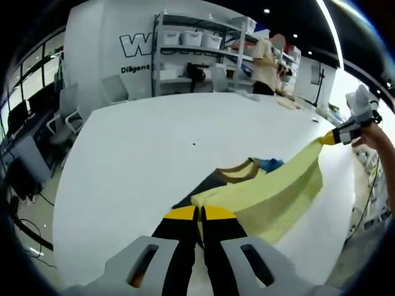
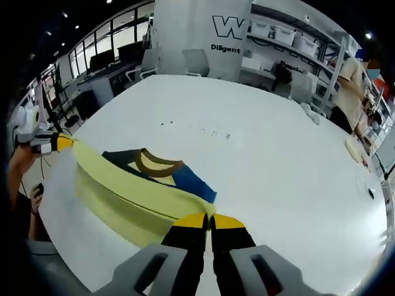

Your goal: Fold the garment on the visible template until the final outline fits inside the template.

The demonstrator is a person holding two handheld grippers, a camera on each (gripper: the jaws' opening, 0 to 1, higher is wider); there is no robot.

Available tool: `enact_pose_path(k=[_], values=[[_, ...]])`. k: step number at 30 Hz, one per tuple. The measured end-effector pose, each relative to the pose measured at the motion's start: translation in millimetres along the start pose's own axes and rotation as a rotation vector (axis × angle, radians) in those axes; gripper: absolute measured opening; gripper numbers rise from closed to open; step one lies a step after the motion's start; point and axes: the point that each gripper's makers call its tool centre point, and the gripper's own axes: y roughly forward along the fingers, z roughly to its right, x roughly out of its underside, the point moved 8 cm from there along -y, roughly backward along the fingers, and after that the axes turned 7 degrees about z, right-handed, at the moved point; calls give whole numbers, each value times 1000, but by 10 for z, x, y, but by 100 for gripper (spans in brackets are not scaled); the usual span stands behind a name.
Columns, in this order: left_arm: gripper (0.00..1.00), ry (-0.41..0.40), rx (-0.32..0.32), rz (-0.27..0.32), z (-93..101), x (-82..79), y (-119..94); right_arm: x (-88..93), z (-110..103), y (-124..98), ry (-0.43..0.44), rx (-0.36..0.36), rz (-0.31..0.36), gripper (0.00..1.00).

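Both grippers are pinching the yellow garment [image 1: 265, 191] taut across the white table [image 1: 154, 142]: left gripper [image 1: 199, 213] clamped low-centre, right gripper [image 2: 210, 220] likewise. No template outline is showing; overpulling risks slipping an edge or folding crooked.

The yellow shirt [image 1: 271, 191] covers most of the blue and brown cloth [image 2: 162, 168] beneath it, so that cloth's outline cannot be told. The shirt's edge vanishes between each tool's closed jaws. The desk's [image 1: 154, 148] near edge is cut off in both views.
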Motion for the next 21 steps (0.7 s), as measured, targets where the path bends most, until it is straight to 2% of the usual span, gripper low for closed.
enact_pose_path(k=[14,17,18,21], values=[[0,-18,-29,-11,-155,29,428,-29,72,390,-13,22,5,0],[0,-22,-34,-7,-178,24,519,-47,114,539,-21,29,7,0],[0,-17,-38,-28,-187,45,575,-43,119,570,-19,28,2,0],[0,-4,-46,-33,-212,89,674,-21,138,709,-24,28,0,0]])
